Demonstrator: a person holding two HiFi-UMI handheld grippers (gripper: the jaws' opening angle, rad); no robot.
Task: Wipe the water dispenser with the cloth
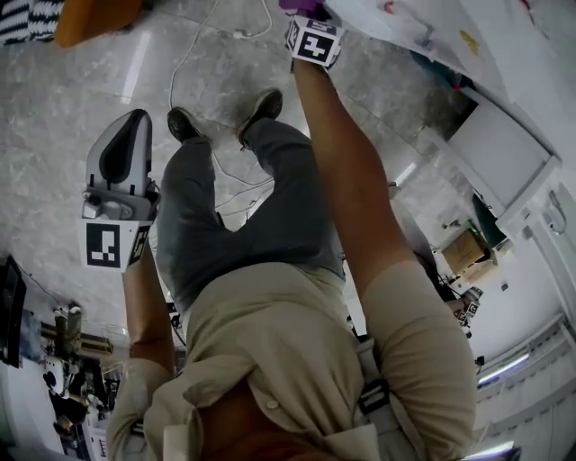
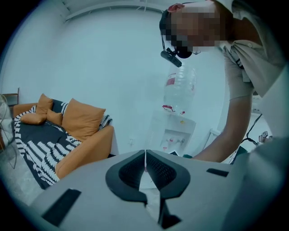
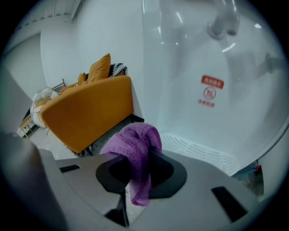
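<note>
My right gripper is shut on a purple cloth, which bunches above the jaws and hangs down between them. Just ahead stands the white water dispenser, its red label and its drip-tray grille close to the cloth; I cannot tell whether they touch. In the head view the right gripper reaches to the top edge beside the dispenser's front. My left gripper hangs low at the left, shut and empty. The left gripper view shows its jaws closed, with the dispenser and its bottle farther off.
An orange sofa with a striped blanket stands left of the dispenser against the wall. A white cable trails over the marble floor by the person's feet. A white cabinet and a cardboard box stand at the right.
</note>
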